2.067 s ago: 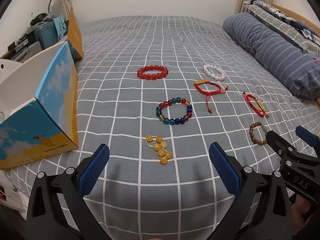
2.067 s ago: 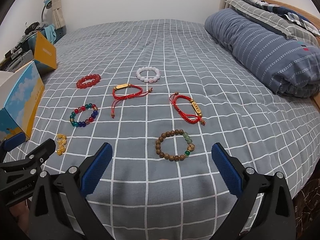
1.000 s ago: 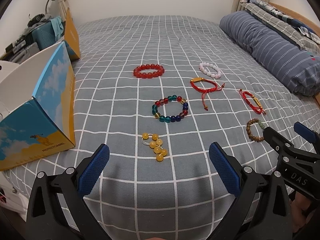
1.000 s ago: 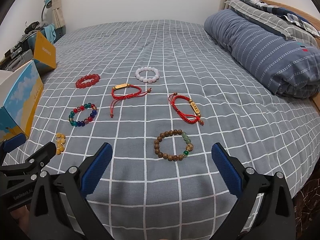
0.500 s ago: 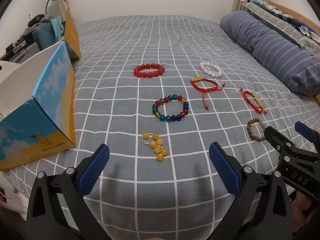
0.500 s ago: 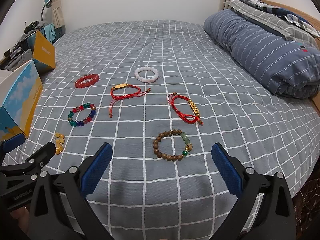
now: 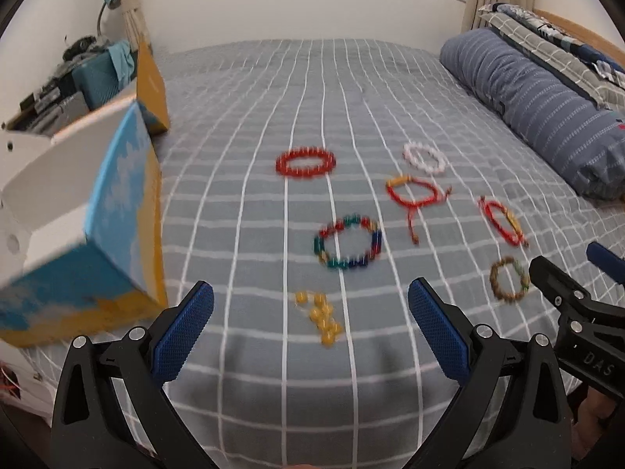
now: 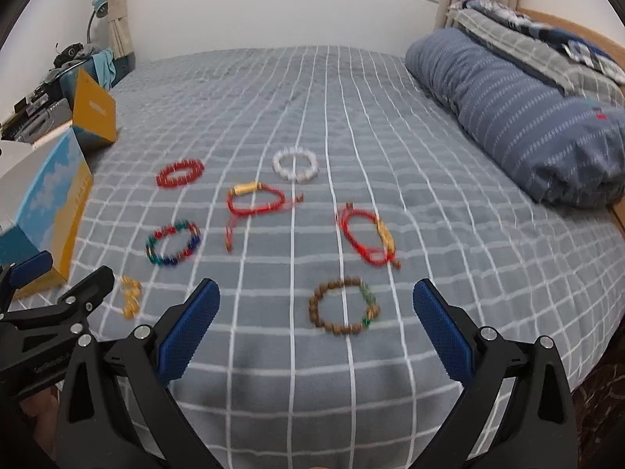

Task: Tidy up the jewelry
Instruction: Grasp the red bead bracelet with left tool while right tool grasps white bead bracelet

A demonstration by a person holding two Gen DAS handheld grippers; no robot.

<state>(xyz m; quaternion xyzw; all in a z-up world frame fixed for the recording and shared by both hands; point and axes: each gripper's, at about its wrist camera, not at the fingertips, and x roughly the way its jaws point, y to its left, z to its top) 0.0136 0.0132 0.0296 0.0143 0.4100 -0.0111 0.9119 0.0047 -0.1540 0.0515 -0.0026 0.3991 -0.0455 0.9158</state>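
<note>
Seven bracelets lay spread on a grey bedspread with a white grid pattern [image 8: 351, 117], which covered the whole bed. A rolled blue striped duvet [image 8: 515, 117] ran along the right side, with a white wall and a dark-framed window behind. An open blue-and-yellow cardboard box [image 7: 117, 211] stood at the left edge of the bed, beside a cluttered shelf.

At the far row sat a red bead bracelet [image 7: 305, 163] and a white bead bracelet [image 7: 425, 157]. Nearer lay a red cord bracelet with a gold tube [image 8: 256, 198], a second red cord bracelet with a gold charm [image 8: 367, 238] and a multicoloured glass bead bracelet [image 7: 347, 242]. Nearest the bed edge lay a collapsed yellow bead bracelet [image 7: 320, 317] and a brown wooden bead bracelet [image 8: 344, 305].

The left gripper [image 7: 310, 330] was held above the bed edge, jaws spread wide and empty, with the yellow beads lying between the blue pads [image 7: 183, 332] in its view. The right gripper [image 8: 316, 326] was likewise spread wide and empty, with the wooden bracelet between its pads. Neither touched any bracelet. Both views were blurred.
</note>
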